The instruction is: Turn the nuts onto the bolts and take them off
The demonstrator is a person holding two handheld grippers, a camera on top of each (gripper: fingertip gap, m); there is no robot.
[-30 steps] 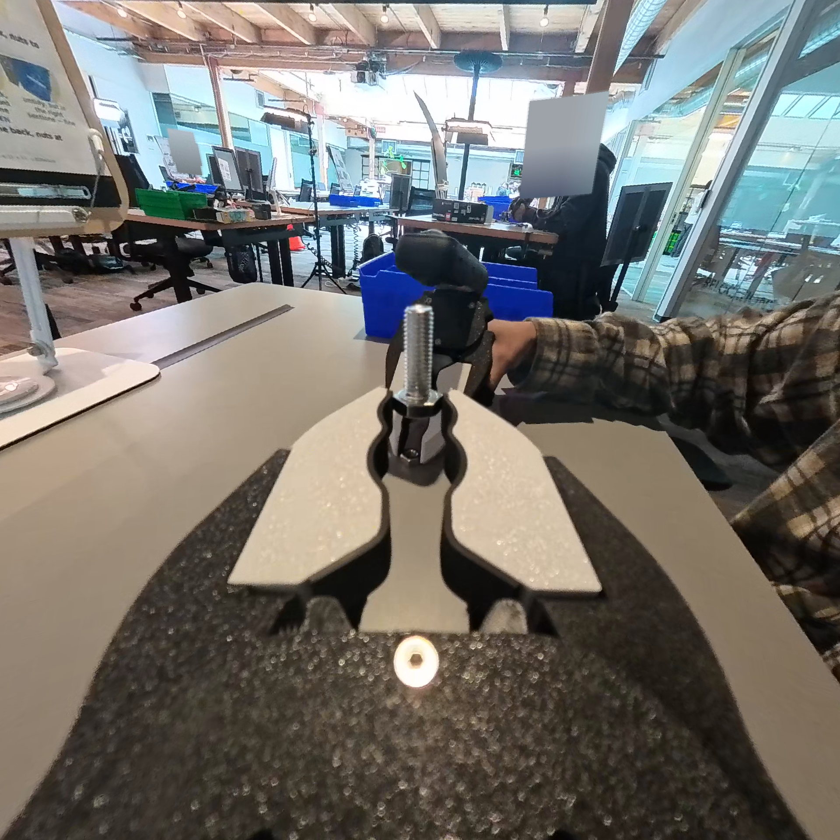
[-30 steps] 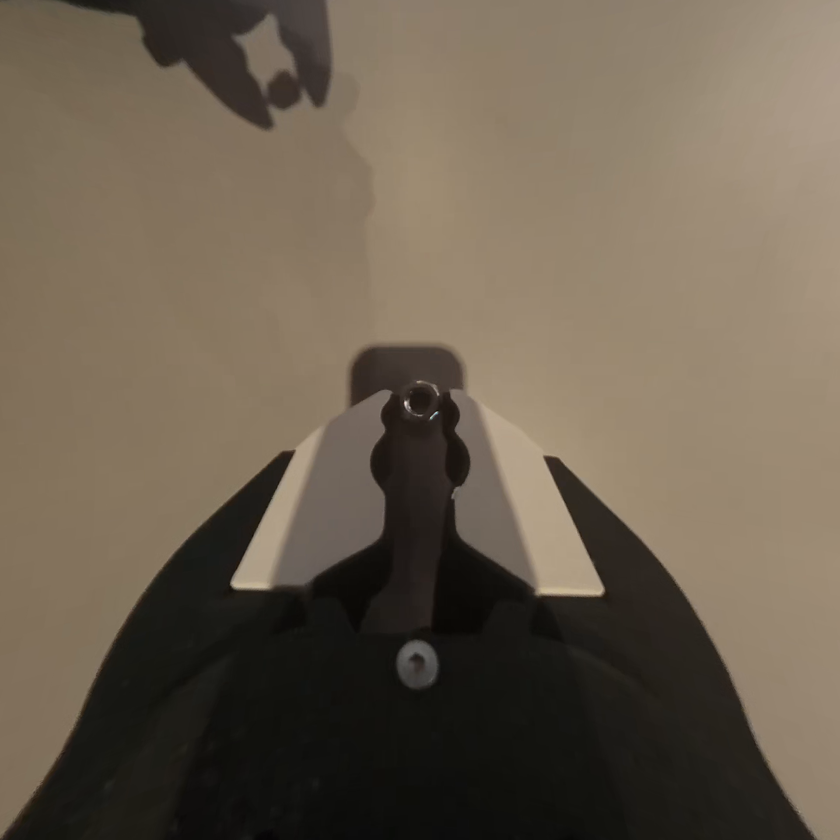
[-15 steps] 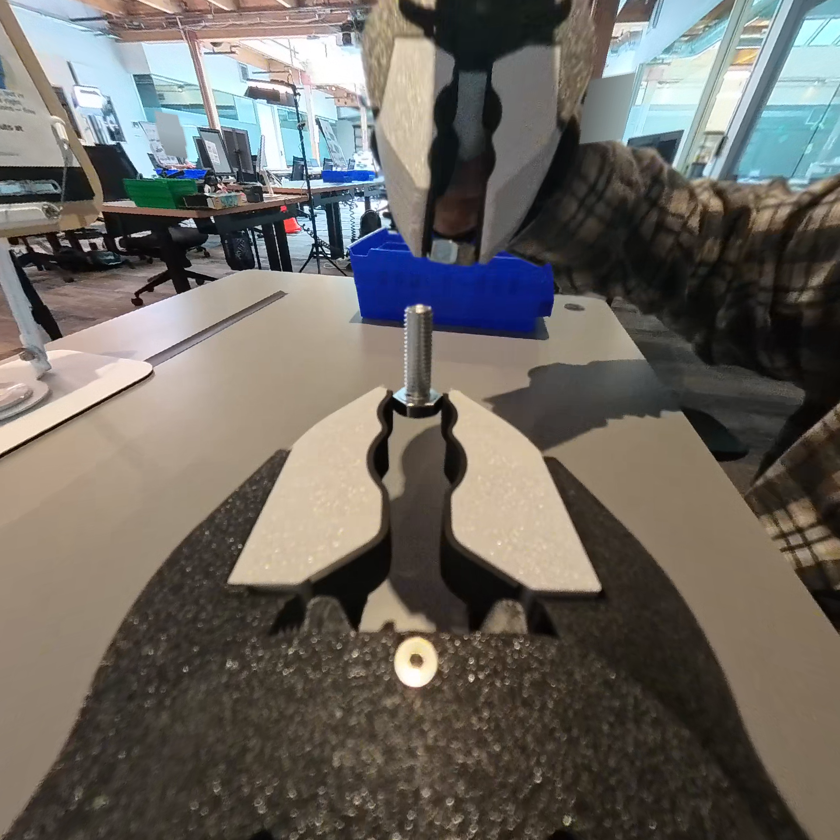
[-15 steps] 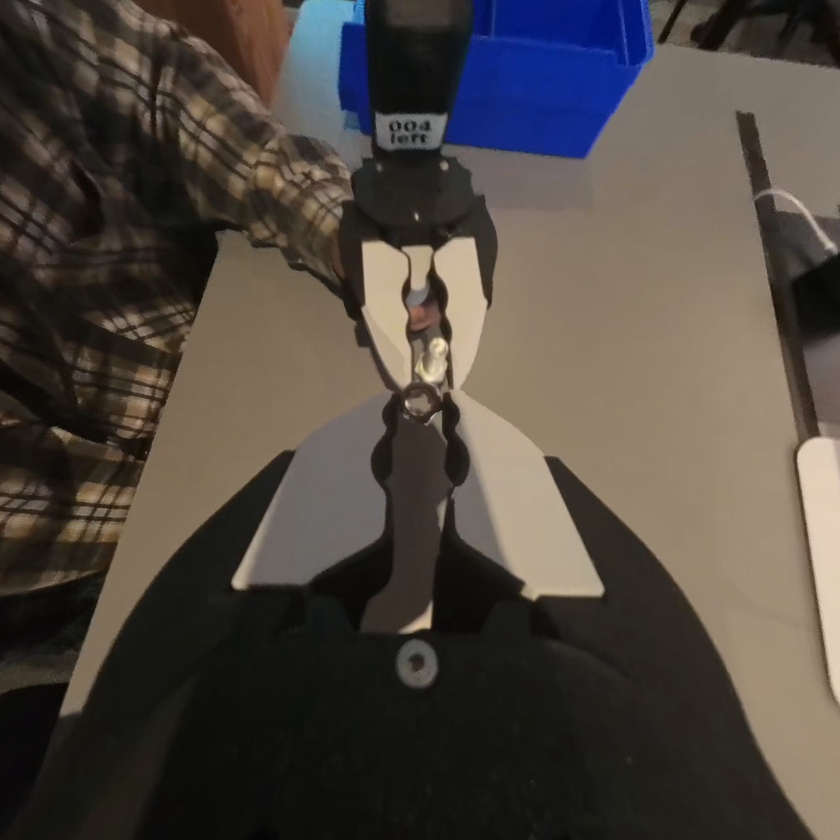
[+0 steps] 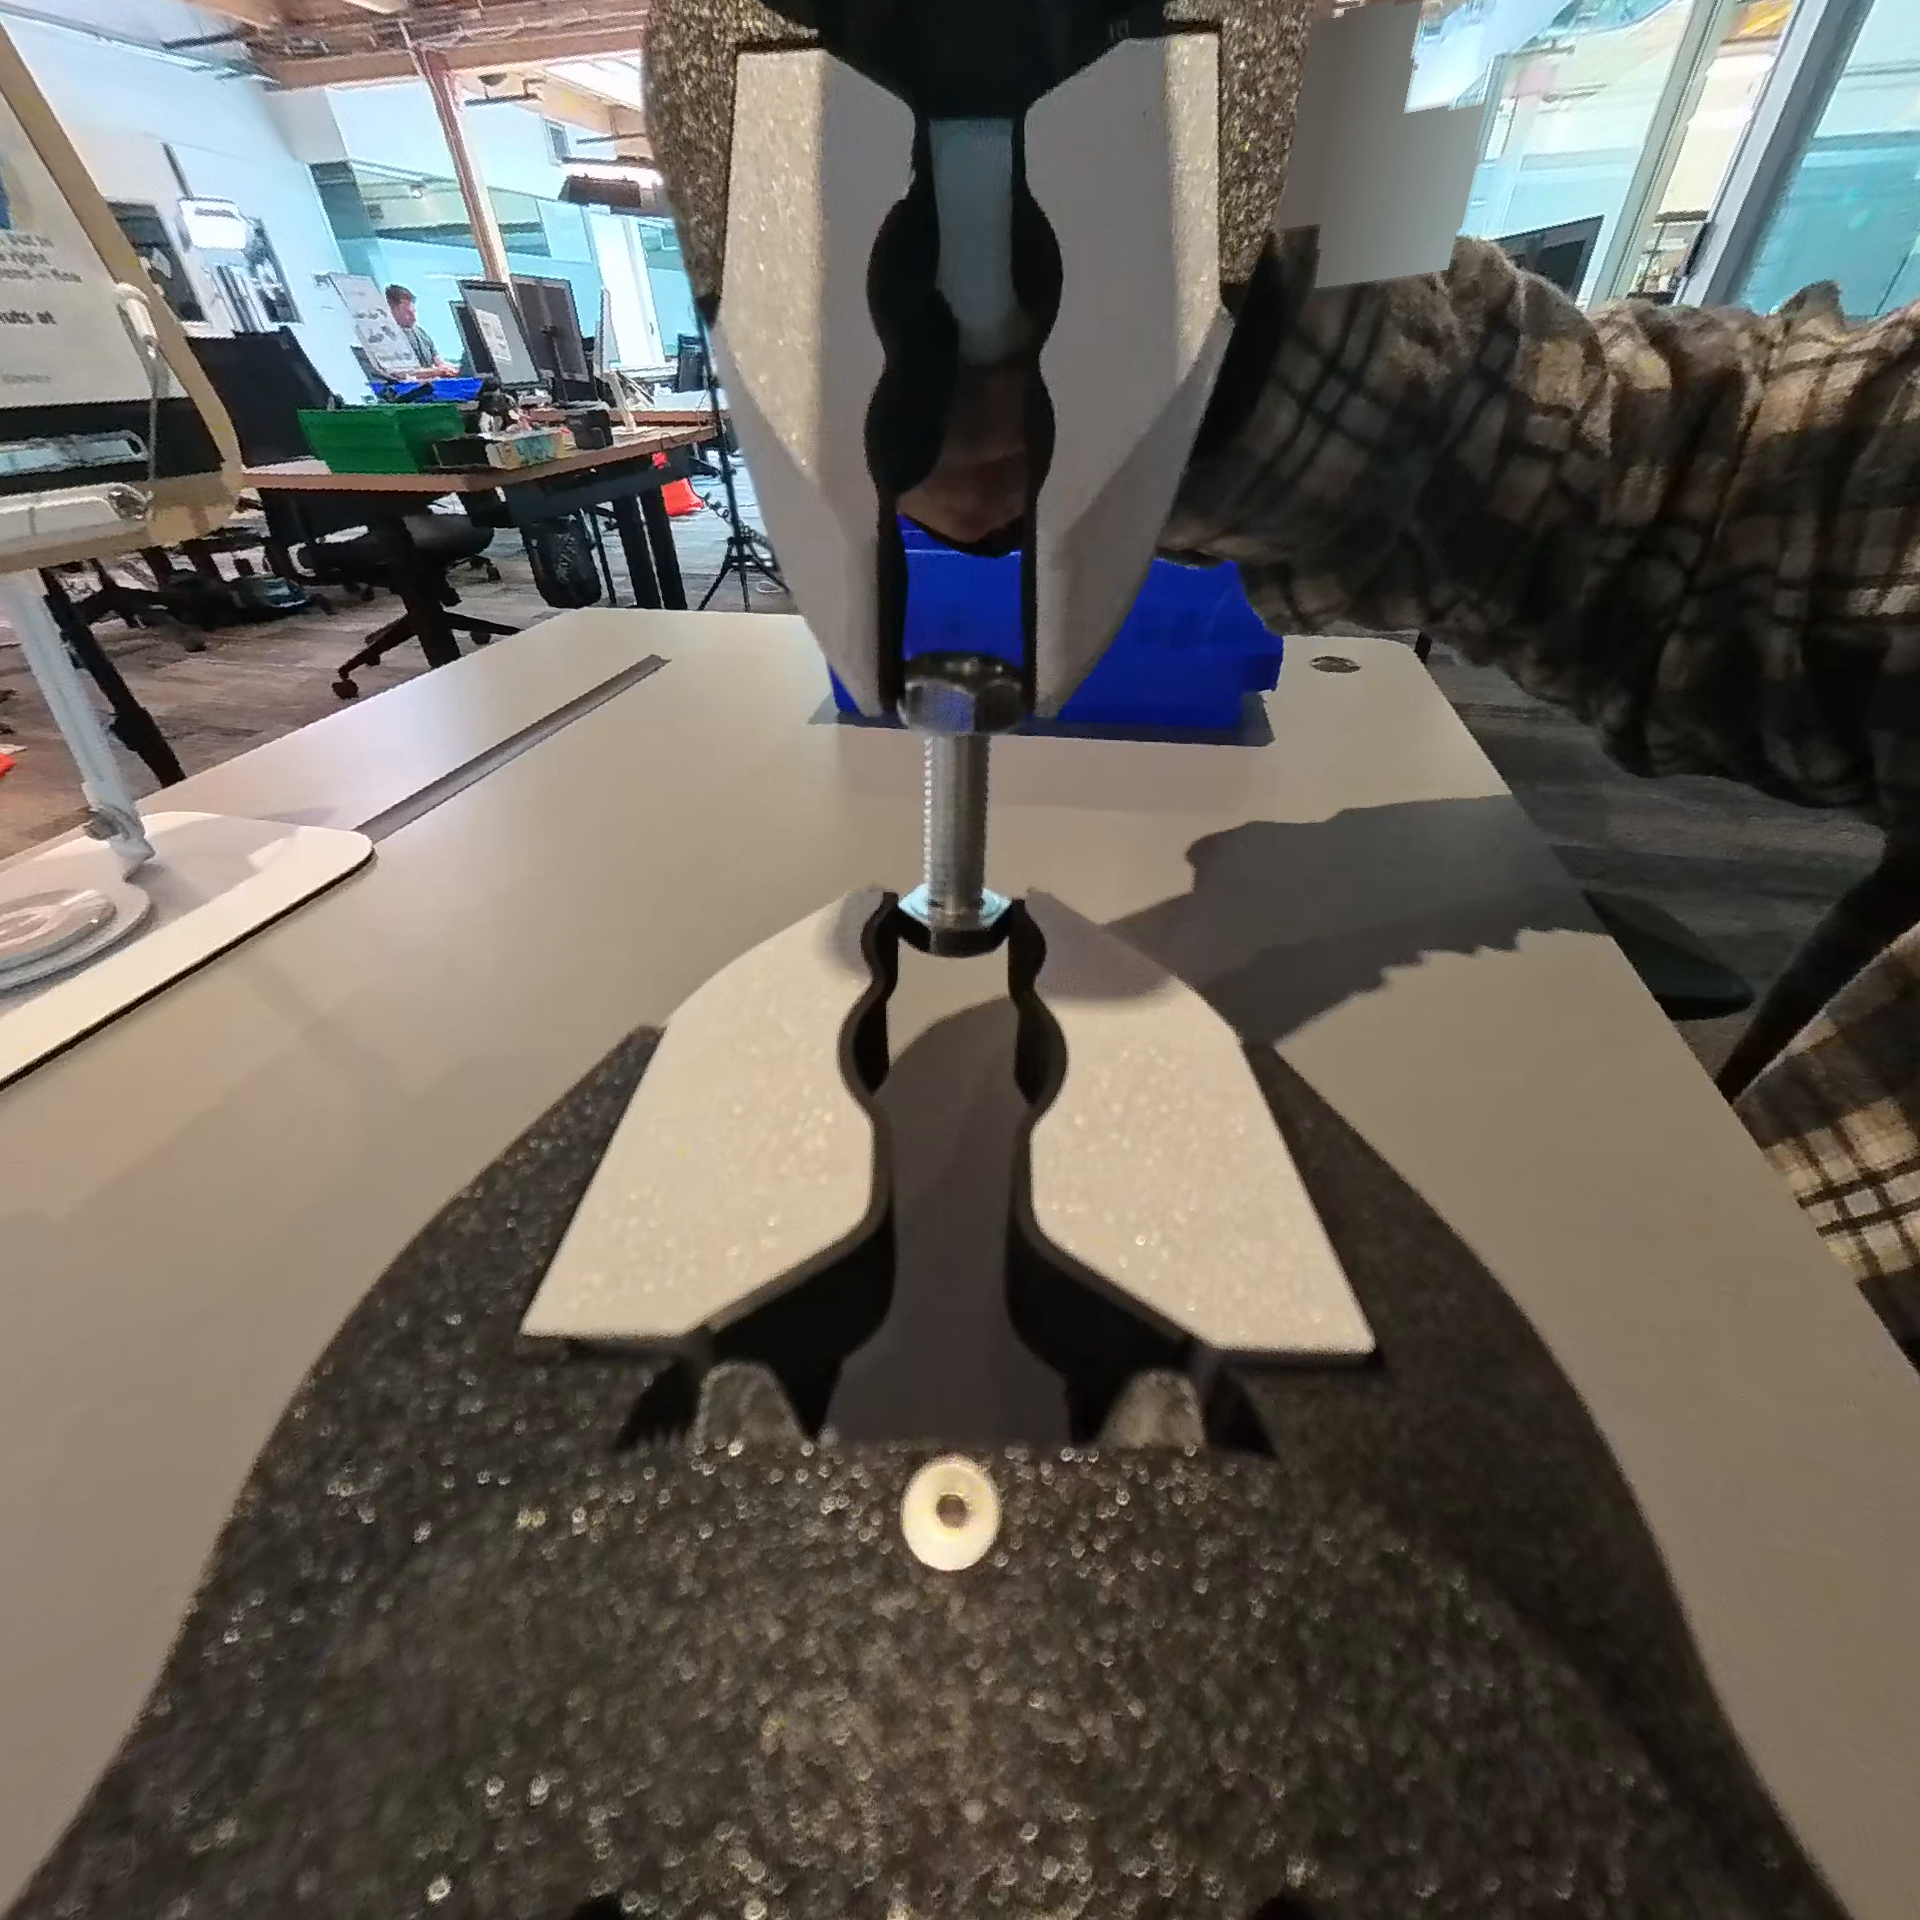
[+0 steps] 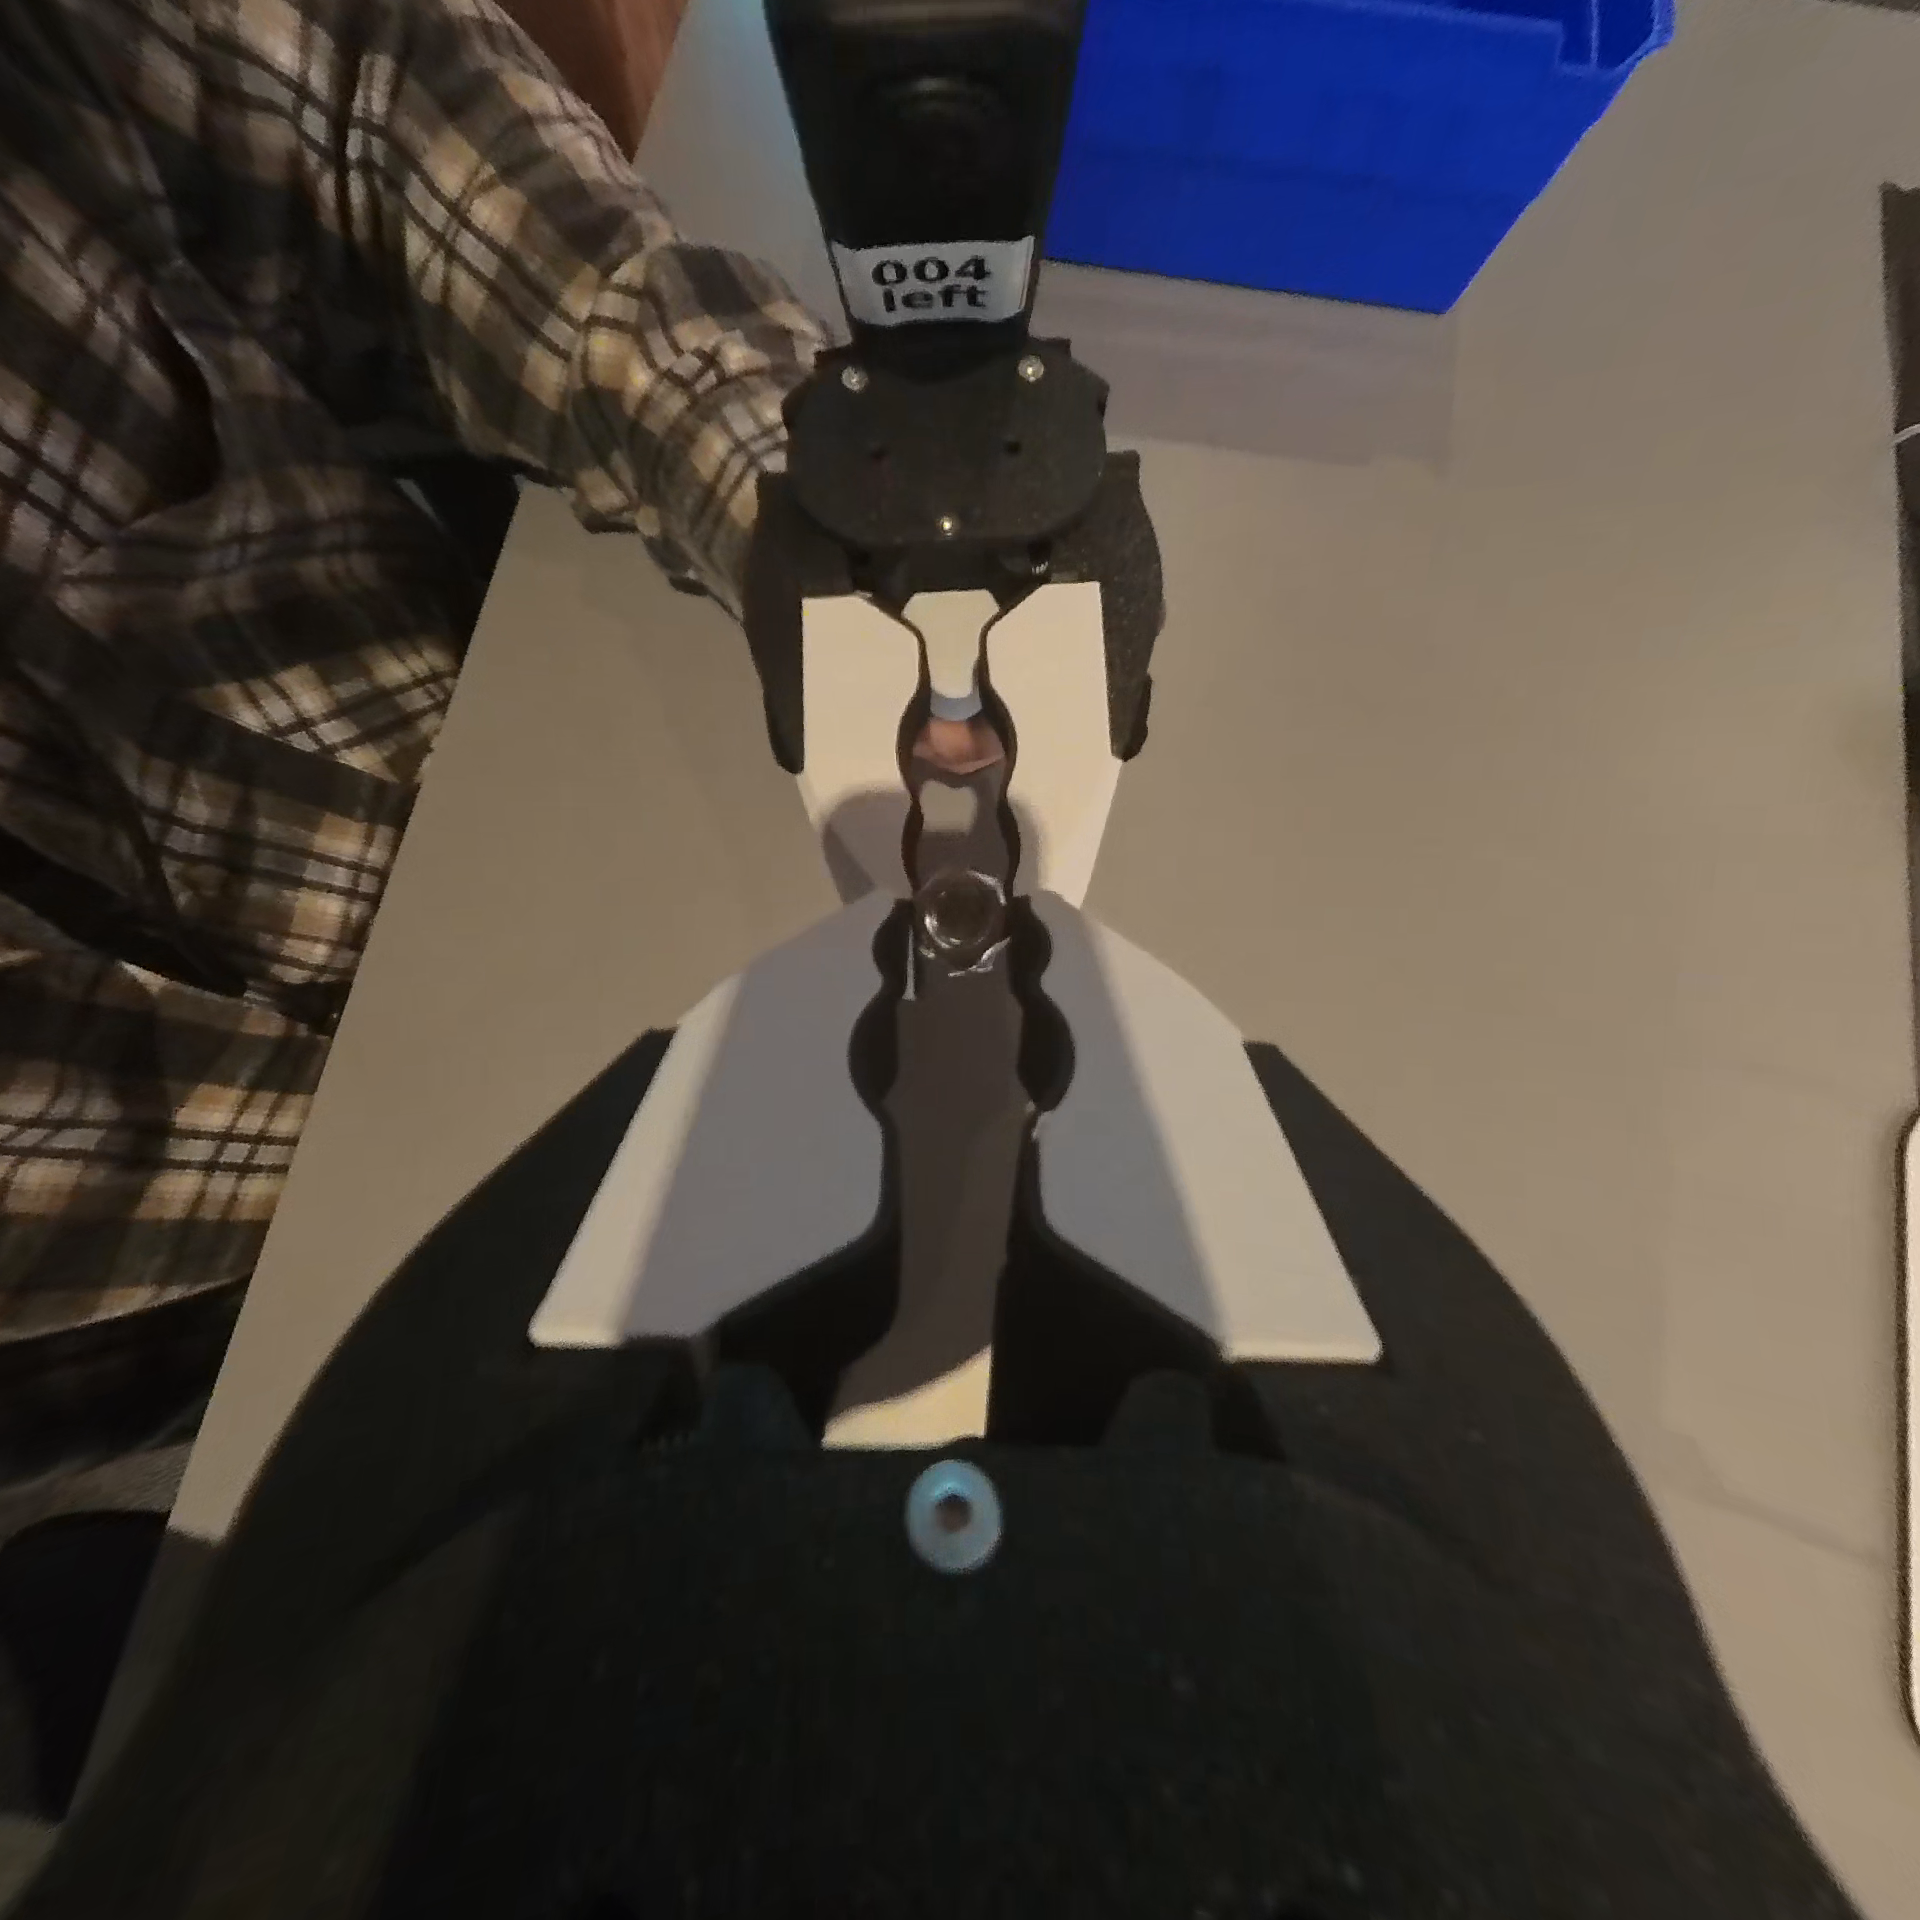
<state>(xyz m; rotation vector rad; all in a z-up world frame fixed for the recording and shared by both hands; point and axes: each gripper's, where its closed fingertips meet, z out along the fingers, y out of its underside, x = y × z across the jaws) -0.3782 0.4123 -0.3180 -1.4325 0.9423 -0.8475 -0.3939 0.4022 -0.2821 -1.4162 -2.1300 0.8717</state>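
You're pinching the hex head of the bolt (image 5: pixel 958 831) upright in your left gripper (image 5: pixel 958 928) while your right gripper (image 5: pixel 958 681), coming straight down, is squeezing the nut (image 5: pixel 958 709) onto its tip.

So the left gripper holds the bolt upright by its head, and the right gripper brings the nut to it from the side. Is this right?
One detail is wrong: the right gripper brings the nut from above, down onto the tip of the bolt, as the left wrist view shows. The left gripper does hold it upright by its head.
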